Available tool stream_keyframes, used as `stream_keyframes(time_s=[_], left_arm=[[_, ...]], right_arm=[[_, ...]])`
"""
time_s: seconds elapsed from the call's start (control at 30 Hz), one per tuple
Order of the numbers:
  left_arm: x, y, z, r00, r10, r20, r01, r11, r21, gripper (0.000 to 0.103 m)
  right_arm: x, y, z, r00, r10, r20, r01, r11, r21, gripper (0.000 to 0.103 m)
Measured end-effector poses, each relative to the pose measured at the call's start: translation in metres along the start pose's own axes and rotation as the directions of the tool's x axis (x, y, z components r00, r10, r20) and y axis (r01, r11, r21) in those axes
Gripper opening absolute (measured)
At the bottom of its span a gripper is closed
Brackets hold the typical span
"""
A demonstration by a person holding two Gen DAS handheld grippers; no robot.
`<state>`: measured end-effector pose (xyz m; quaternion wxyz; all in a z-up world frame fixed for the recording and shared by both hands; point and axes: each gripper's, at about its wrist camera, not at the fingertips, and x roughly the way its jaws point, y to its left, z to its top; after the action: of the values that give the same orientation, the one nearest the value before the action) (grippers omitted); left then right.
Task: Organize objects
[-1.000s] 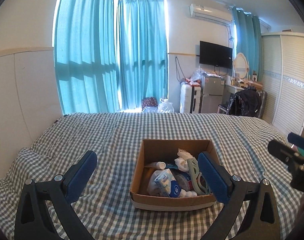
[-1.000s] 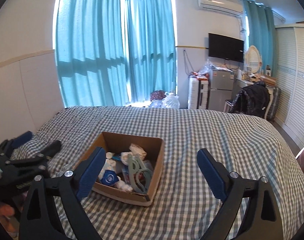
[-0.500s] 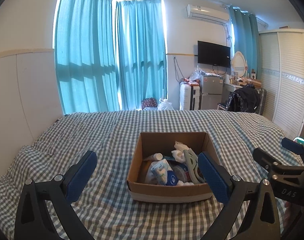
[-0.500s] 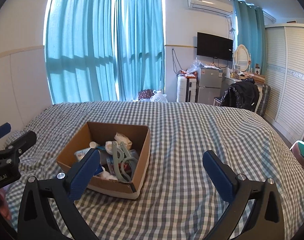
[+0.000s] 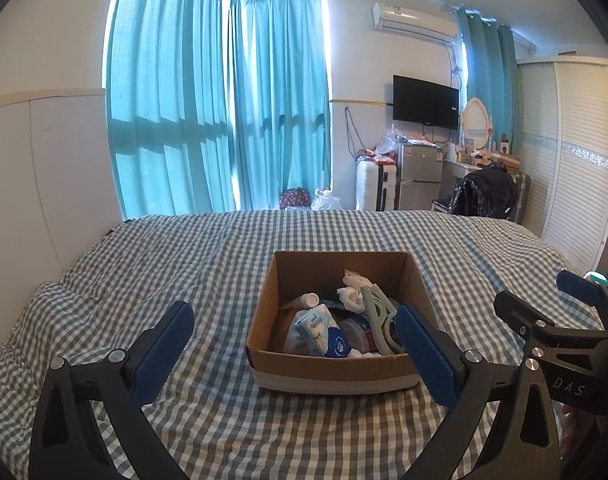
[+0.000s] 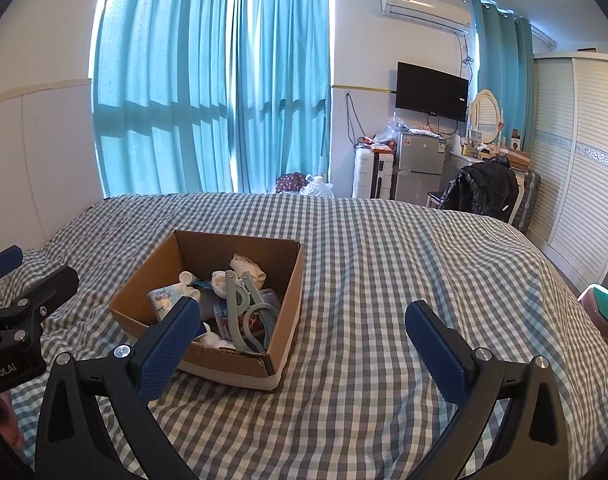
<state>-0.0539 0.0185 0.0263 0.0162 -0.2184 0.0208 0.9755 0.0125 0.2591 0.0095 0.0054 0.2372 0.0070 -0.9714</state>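
- Between the spread fingers of the left gripper (image 5: 295, 354), an open cardboard box (image 5: 332, 370) sat on the checked bedspread (image 5: 207, 256), nearer the right-hand finger, whose blue pad (image 5: 428, 354) overlapped the box's near right corner in that view.
- Both left fingers were released, far apart, with nothing between them but the bed and the box beyond.
- Beyond the right-hand finger of the left gripper, the right gripper (image 5: 544, 300) showed from the side, off the box's right edge.
- From the right wrist view, the right gripper (image 6: 303, 334) was likewise released, its fingers wide and grasping nothing.
- The box (image 6: 223, 356) lay beyond that gripper's left-hand finger (image 6: 169, 340), whose pad covered part of the box's near wall; the span up to the right-hand finger held only bedspread (image 6: 384, 264).
- Inside the box lay a jumble: a grey-green clothes clip (image 6: 243, 312) leaning up against the right wall, a tissue pack (image 5: 314, 326) toward the near left, a small white bottle (image 5: 306, 301) behind it, and crumpled white wrappers (image 5: 354, 286) farther back.
- A round blue-lidded item (image 5: 338, 346) rested by the near wall; what it was could not be made out.
- Past the left-hand finger, at the frame's edge, the left gripper (image 6: 11, 280) hung apart from the box.
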Motion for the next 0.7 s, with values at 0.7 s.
stream_keyframes(time_s=[0.7], left_arm=[[0.003,-0.0016,-0.0032,1.0,0.019,-0.017,-0.019,1.0,0.008,0.103]], right_arm=[[0.0012,0.003,-0.0034,1.0,-0.006,-0.017,0.006,1.0,0.0,0.103]])
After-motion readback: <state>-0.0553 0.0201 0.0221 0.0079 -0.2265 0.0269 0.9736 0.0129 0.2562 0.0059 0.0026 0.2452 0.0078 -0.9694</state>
